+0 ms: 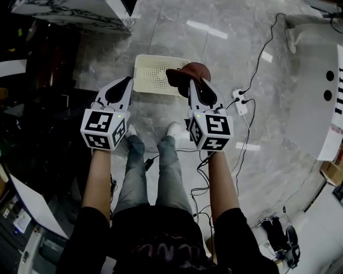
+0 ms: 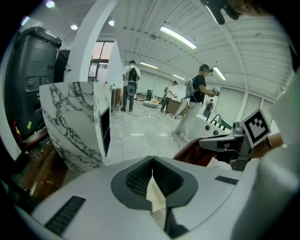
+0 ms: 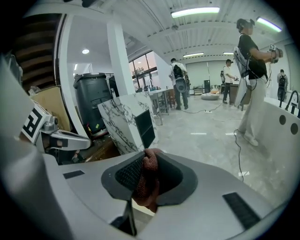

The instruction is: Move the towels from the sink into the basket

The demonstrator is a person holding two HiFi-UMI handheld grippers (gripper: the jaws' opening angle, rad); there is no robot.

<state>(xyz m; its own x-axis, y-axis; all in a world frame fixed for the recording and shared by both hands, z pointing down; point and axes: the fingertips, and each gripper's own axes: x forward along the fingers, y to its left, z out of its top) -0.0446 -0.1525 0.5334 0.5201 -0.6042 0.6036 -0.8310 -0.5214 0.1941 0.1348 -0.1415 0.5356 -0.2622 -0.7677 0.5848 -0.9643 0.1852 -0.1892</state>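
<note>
Far left: a marble-patterned cabinet [image 1: 75,16] stands on the grey floor [image 1: 214,53]. Left gripper [image 1: 127,81] points forward and down, its jaws closed tip to tip with nothing between them; through the gap behind the tips the left gripper view shows only the cream perforated basket [image 1: 153,75]. The basket sits on the floor just beyond the person's shoes [image 1: 174,129]. Right gripper [image 1: 191,83] is clamped on a reddish-brown towel [image 1: 187,71], which is bunched between the pads. In the head view the towel overlaps the basket's right edge; contact cannot be judged. A power strip [image 1: 239,105] lies on the floor further right.
</note>
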